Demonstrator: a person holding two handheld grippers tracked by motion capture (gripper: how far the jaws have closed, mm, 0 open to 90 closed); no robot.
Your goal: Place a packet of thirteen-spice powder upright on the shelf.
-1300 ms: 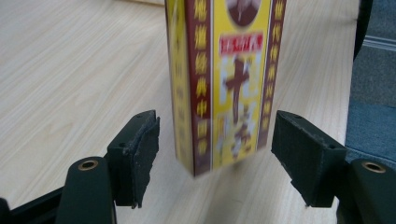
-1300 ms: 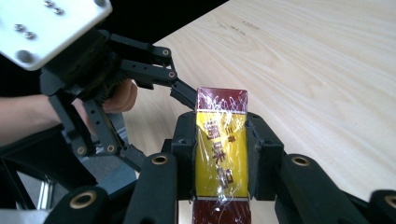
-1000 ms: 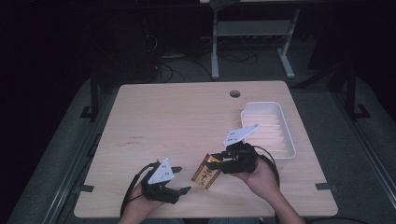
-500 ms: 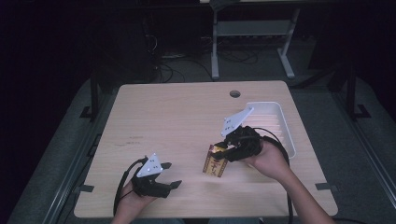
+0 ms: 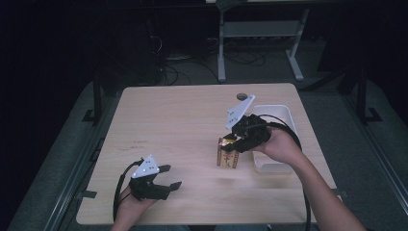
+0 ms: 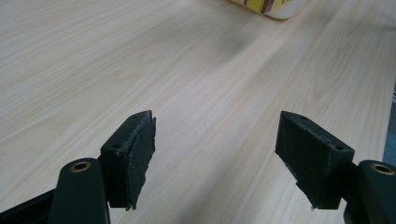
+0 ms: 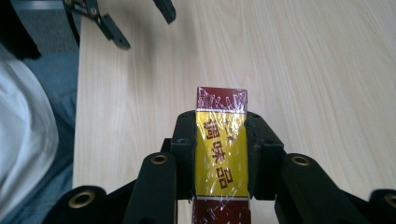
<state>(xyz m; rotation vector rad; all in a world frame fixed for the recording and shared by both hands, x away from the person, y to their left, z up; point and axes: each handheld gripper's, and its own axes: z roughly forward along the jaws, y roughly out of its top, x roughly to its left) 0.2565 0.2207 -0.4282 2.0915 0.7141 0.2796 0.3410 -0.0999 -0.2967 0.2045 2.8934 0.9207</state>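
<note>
A yellow and dark red box with printed characters and clear film hangs upright just above the wooden table. My right gripper is shut on it from above and the right. In the right gripper view both jaws press the sides of the box, and the right gripper points down at the tabletop. My left gripper stands open near the front left of the table with nothing between its jaws. The left gripper looks along bare wood, with the box's lower edge far ahead.
A white tray sits at the table's right side, partly under the right hand. A round cable hole lies at the back edge. The open left gripper lies beyond the box in the right gripper view, near the table's front edge.
The right gripper has lifted the box off the table, turned it upright and carried it right toward the tray. The left hand has drawn away to the left.
</note>
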